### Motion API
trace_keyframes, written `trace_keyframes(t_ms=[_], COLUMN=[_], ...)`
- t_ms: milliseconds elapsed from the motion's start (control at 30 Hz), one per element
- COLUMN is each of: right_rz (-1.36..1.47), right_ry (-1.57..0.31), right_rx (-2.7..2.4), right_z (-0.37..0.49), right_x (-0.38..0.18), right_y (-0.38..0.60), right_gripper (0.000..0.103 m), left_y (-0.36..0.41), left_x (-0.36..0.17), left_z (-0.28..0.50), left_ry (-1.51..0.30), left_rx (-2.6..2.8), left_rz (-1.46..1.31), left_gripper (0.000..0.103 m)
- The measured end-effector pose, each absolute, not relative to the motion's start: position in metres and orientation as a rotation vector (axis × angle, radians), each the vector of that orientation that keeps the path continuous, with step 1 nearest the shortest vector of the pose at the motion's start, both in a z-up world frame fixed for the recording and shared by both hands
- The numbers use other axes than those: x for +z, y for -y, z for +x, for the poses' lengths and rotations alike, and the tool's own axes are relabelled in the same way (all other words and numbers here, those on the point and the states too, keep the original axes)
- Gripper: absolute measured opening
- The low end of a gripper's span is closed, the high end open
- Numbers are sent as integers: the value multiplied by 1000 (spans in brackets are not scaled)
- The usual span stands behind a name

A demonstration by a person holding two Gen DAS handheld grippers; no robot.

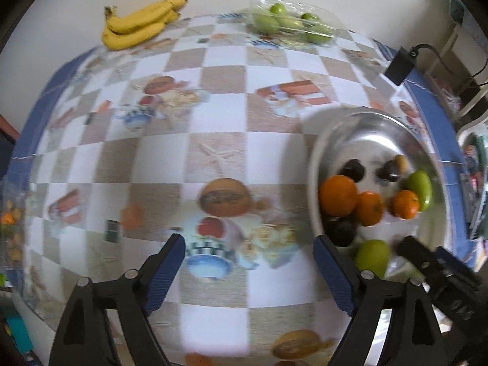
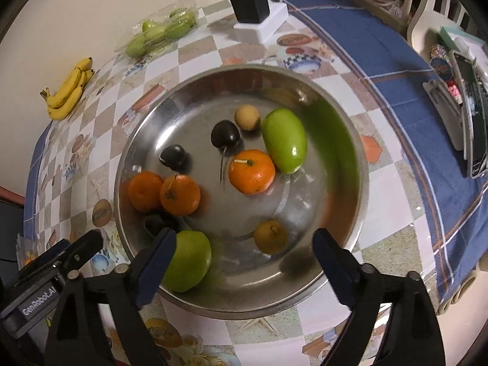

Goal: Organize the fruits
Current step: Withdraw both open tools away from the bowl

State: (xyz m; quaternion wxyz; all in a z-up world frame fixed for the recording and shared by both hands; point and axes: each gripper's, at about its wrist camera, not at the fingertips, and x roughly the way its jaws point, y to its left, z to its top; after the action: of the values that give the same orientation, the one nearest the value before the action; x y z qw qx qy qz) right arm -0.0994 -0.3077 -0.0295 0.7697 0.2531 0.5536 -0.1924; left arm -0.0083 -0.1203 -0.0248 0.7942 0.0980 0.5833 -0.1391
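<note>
A steel bowl (image 2: 341, 140) holds three oranges (image 2: 251, 175), two green fruits (image 2: 285, 140), dark cherries (image 2: 225, 134) and two small brownish fruits (image 2: 270, 237). My right gripper (image 2: 244, 259) hovers open and empty above the bowl's near rim. My left gripper (image 1: 250, 271) is open and empty over the tablecloth, left of the bowl (image 1: 366, 128). Bananas (image 1: 137, 24) and a clear pack of green fruits (image 1: 289, 24) lie at the table's far edge; both also show in the right wrist view, the bananas (image 2: 68, 91) and the pack (image 2: 158, 33).
A black charger on a white block (image 2: 253, 9) stands beyond the bowl. Clutter (image 2: 457, 97) lies on the blue cloth at the right edge. A bag of oranges (image 1: 9, 222) shows at the far left. A wall backs the table.
</note>
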Motion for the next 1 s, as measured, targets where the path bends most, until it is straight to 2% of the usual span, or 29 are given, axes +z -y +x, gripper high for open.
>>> trace_keyframes(t_ms=[433,1000], right_rz=[504,420], right_ry=[-1189,-1176], right_rx=[-378,-381], right_z=[-104,-105], right_x=[-6,14], right_y=[289,259], right_gripper=[95,95], left_y=[104,84], left_x=[1,12], left_z=[-20,-38], left_ry=[-1134,-1104], left_rx=[-165,-94], left_rz=[344,352], left_gripper=[91,91])
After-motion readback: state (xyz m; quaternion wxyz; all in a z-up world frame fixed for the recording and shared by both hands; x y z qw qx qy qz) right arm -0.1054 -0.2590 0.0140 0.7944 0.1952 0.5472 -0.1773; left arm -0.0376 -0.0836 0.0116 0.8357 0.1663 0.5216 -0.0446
